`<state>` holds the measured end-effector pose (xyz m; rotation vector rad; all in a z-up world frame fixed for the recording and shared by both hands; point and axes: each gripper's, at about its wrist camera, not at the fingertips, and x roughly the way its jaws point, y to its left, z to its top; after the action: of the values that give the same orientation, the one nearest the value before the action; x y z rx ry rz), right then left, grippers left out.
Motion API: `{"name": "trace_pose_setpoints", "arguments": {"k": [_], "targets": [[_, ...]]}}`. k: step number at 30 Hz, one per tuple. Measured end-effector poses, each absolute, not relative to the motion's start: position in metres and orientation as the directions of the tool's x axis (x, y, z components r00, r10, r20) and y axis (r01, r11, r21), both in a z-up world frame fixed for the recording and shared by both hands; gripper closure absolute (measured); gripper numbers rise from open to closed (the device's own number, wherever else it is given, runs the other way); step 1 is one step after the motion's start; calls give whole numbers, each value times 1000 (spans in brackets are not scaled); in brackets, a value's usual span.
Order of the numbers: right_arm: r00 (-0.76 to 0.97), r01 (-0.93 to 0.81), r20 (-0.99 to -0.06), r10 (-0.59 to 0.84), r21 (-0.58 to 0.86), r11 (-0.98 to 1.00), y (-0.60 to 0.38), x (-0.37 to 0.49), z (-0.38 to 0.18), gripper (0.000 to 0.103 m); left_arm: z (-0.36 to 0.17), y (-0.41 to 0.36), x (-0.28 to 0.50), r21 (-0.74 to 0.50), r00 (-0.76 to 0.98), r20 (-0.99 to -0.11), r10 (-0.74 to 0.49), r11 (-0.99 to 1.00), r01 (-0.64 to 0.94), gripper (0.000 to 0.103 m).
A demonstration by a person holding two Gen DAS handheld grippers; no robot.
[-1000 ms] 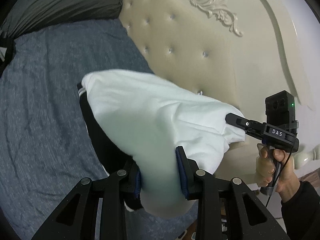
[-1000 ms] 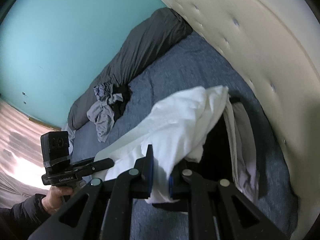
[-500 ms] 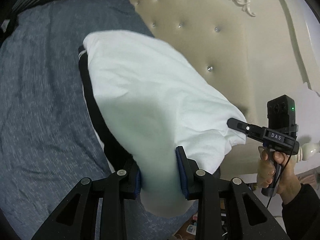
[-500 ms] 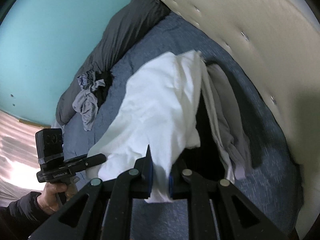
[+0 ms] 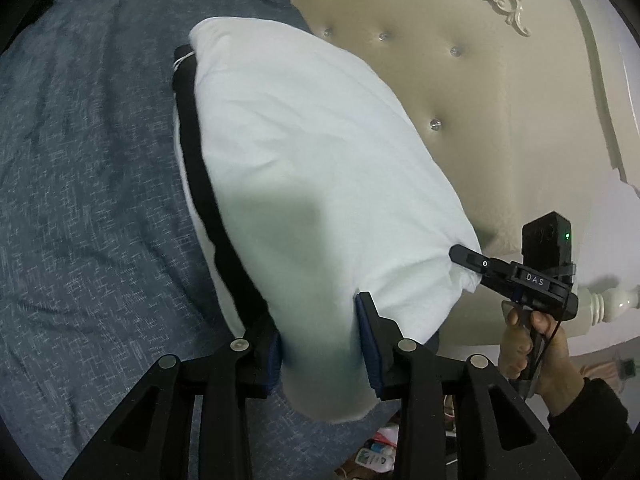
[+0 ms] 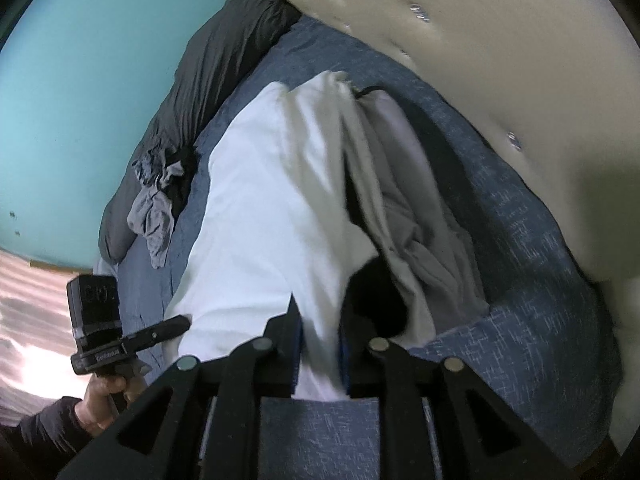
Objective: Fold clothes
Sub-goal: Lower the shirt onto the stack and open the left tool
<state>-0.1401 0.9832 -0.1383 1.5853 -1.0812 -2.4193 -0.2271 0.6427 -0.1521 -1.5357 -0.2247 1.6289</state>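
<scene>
A white garment (image 5: pixel 312 160) is stretched between both grippers over a blue-grey bed (image 5: pixel 80 180). My left gripper (image 5: pixel 322 344) is shut on one corner of it, a thick fold bulging between the blue pads. My right gripper (image 6: pixel 320 344) is shut on the other corner, and it also shows in the left wrist view (image 5: pixel 460 256) with its tip in the cloth. Under the white garment (image 6: pixel 272 200) lies a stack of folded clothes (image 6: pixel 416 216), black and pale grey, with a black edge (image 5: pixel 204 168) showing at the garment's left.
A cream tufted headboard (image 5: pixel 460 92) rises right behind the stack. A dark grey duvet (image 6: pixel 208 76) lies along the teal wall (image 6: pixel 80 80). A heap of loose grey and black clothes (image 6: pixel 160 196) sits beside it. Small items litter the floor (image 5: pixel 376 456) off the bed's edge.
Both grippers have carried the white garment forward and down over the stack of folded clothes. It now covers more of the stack and lies flatter. Both grips held.
</scene>
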Motion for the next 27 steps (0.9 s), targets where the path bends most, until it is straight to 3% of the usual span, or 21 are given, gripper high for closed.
{"name": "trace_pose_setpoints", "arguments": {"k": [8,11,21,27], "targets": [[-472,-364,-849,-240,435,-823,992,-119,-122,87,-126,626,-223,-579,82,-762,642,-619,-531,66],[-528,-341,-825,-200,422,-840,986,-115,-103,87,-112,619,-222,-543,36,-767,640,-619,-567,68],[-557,-226,-787,-266,452,-863,936,-126,-103,87,-111,635,-207,-518,30,-767,641,-591,-618,68],[-580,-325,-781,-231,481,-814,951,-112,-131,88,-131,633,-194,-499,31,-784,620,-600,-626,68]]}}
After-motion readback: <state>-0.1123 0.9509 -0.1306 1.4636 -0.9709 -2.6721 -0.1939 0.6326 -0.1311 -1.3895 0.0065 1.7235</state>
